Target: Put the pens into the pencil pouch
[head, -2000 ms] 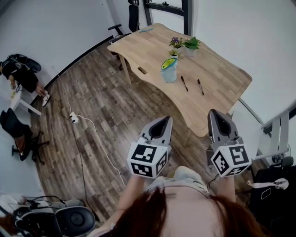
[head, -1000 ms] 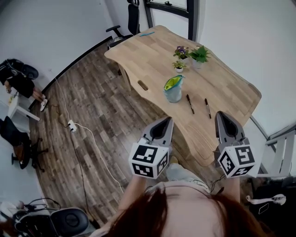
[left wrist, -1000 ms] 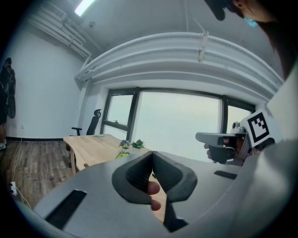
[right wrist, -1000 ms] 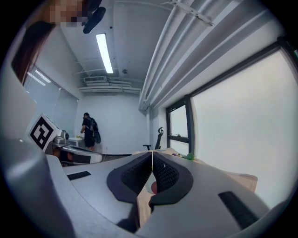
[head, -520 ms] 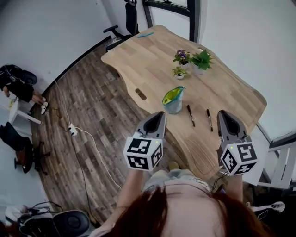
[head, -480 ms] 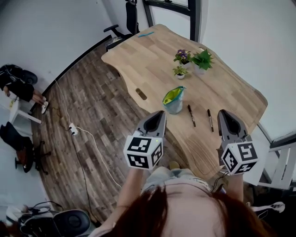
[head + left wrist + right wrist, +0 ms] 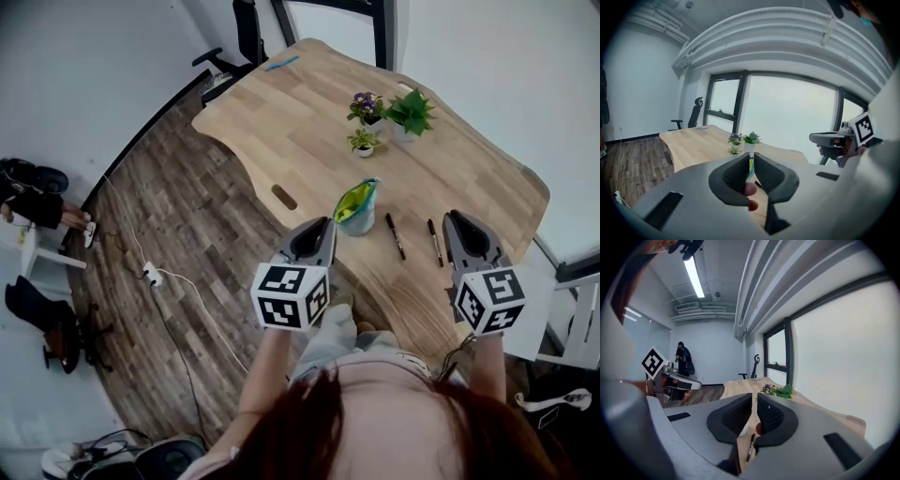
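Note:
A green and pale blue pencil pouch point(image 7: 357, 207) stands upright and open on the wooden table point(image 7: 450, 178). Two black pens point(image 7: 396, 235) point(image 7: 436, 242) lie side by side just right of it. My left gripper point(image 7: 319, 225) hovers at the table's near edge, short of the pouch. Its jaws are just beginning to open from a thin slit, with nothing between them; through the slit a strip of the pouch point(image 7: 750, 165) shows. My right gripper point(image 7: 461, 217) hangs beside the right pen, shut and empty. One pen point(image 7: 750, 446) shows below the right gripper point(image 7: 754, 398).
Three small potted plants point(image 7: 409, 112) point(image 7: 366, 105) point(image 7: 361, 142) stand behind the pouch. A blue item point(image 7: 281, 64) lies at the table's far corner near an office chair point(image 7: 246, 28). A power strip and cable point(image 7: 150, 275) lie on the floor. A person point(image 7: 683, 359) stands far off.
Both grippers have come forward and a little down with the person, from over the floor to the table's near edge. The pouch and pens lie closer; they have not moved.

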